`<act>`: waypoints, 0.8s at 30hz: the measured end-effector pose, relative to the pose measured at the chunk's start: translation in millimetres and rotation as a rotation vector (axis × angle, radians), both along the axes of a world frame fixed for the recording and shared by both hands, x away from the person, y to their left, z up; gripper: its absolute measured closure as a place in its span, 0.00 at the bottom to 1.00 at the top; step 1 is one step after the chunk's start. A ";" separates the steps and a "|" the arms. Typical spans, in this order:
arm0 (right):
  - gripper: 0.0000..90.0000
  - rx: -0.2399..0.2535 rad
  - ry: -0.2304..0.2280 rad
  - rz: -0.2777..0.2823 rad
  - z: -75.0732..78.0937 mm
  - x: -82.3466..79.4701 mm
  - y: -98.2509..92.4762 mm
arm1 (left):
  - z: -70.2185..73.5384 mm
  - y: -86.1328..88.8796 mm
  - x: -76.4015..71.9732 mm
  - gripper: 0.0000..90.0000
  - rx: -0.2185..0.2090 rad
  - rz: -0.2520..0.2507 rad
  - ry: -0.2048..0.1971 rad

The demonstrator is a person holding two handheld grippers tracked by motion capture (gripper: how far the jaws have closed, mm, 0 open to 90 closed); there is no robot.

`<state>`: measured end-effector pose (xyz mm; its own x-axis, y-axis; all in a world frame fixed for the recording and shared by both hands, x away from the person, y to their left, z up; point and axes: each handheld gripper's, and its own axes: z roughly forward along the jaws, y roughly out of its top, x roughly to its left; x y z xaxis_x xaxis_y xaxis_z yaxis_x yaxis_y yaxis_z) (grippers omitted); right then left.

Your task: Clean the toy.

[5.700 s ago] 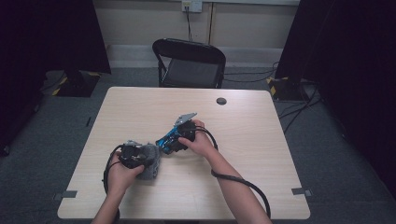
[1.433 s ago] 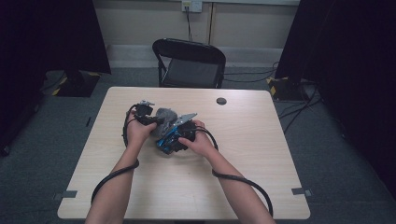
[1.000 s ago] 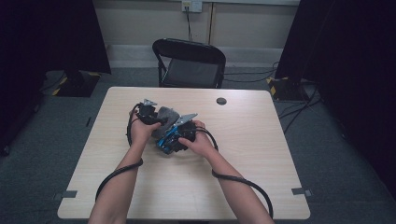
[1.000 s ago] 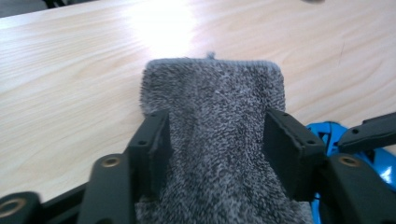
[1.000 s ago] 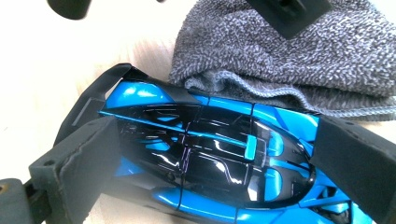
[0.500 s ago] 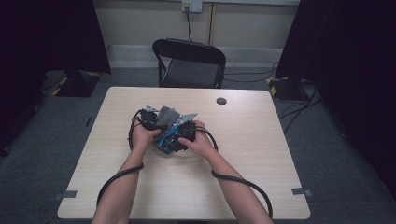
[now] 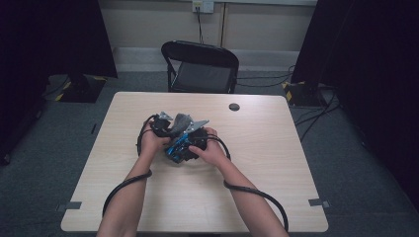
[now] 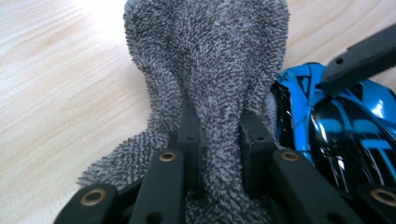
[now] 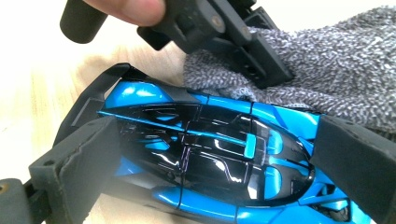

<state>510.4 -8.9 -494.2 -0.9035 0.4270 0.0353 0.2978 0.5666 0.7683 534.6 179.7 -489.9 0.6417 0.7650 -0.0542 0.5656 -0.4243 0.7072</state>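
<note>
The work in hand looks like wiping a toy car with a cloth, and it stands at its start. On the left, the left tool [image 7: 165, 129] has just been closing its jaws; in the left gripper view they pinch a raised fold of the grey cloth [image 8: 210, 79], the pads pressed into the pile on both sides, so the cloth is gripped. The rest of the cloth spreads out on the bench [image 8: 56, 88] beyond the jaws and bunches up just left of the car [image 8: 336, 126], its edge touching the car's side there. In the high view the cloth [image 7: 181, 120] sits just behind the car [image 7: 179, 146] near the middle of the bench [image 7: 276, 168]. To the right, the right tool [image 9: 219, 154] has its jaws set wide around the car [image 9: 205, 154], one pad against each end of the blue and black body, so the car appears clamped and held steady low over the bench. In that same view the left tool [image 9: 243, 44] hangs just above the car's far side with the cloth [image 9: 336, 79] draped behind it. So both grips seem made: cloth taken, car held. What is left, I judge, is the wiping itself, bringing the cloth across the glossy top and sides, then setting both things down.
</note>
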 end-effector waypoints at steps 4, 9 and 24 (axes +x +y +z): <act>0.01 -0.004 0.001 0.001 0.3 0.1 0.3 | -0.1 4.0 -3.9 0.82 -0.014 -0.015 0.006; 0.01 -0.006 0.002 0.001 0.5 0.3 0.4 | 1.0 11.7 -10.4 0.82 -0.015 -0.035 0.016; 0.01 -0.008 0.003 0.002 0.7 0.4 0.5 | 3.6 29.0 -27.8 0.82 -0.033 -0.034 0.043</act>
<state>510.8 -8.4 -493.6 -0.9044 0.4252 0.0342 0.2985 0.5737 0.7627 506.8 208.7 -486.3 0.6641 0.7400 -0.1068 0.5812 -0.4210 0.6964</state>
